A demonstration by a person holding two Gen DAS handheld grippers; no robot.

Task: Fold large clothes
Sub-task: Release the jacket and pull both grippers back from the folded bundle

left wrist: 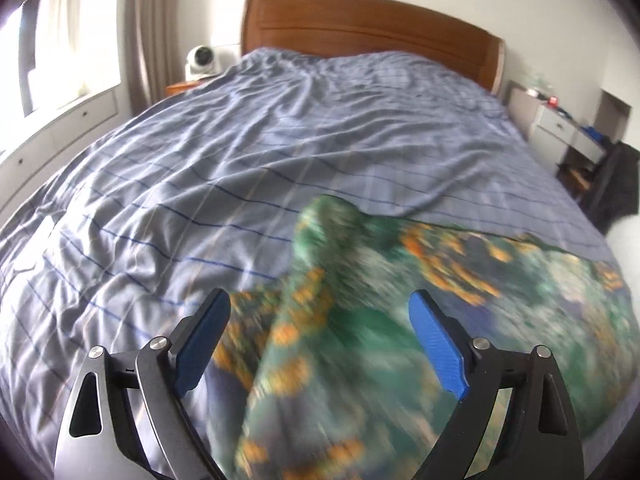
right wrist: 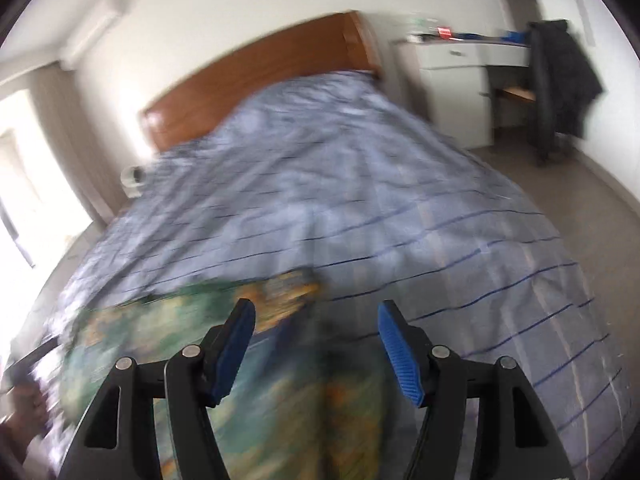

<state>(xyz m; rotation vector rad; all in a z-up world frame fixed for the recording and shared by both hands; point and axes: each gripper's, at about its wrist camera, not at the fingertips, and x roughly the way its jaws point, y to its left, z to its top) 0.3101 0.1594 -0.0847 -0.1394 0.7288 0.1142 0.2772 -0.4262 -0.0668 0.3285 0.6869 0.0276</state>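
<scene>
garment (left wrist: 360, 320), green with orange and blue print, lies on the near end of the bed (left wrist: 240, 140), blurred by motion. left wrist view: left claw (left wrist: 320, 340) has its blue-padded fingers (left wrist: 436, 344) spread wide apart, nothing pinched, the cloth spreads below and between them without touching the pads as far as i can tell. a raised fold of the cloth peaks just ahead of the claw, more of it runs off to the right edge of the bed. bed cover is blue-grey with thin dark stripes, wrinkled. wooden headboard (left wrist: 360, 24) at the far end, small white fan (left wrist: 202, 60) on a nightstand left of it, curtain (left wrist: 148, 28) and window on the left, white drawer unit (left wrist: 560, 128) on the right with dark clothing (left wrist: 616, 184) beside it.

right wrist view: heavy blur. right claw (right wrist: 316, 344) fingers (right wrist: 400, 356) stand apart, no cloth between the pads that i can make out. garment (right wrist: 180, 320) sits below and left of the claw, its far edge just ahead of the left finger, striped cover (right wrist: 480, 260) bare to the right. headboard (right wrist: 256, 68) tilted in frame, white surface (right wrist: 460, 56) with drawers at upper right, dark jacket (right wrist: 564, 76) hanging on a chair next to it. part of a hand (right wrist: 28, 408) shows at the lower left edge.
</scene>
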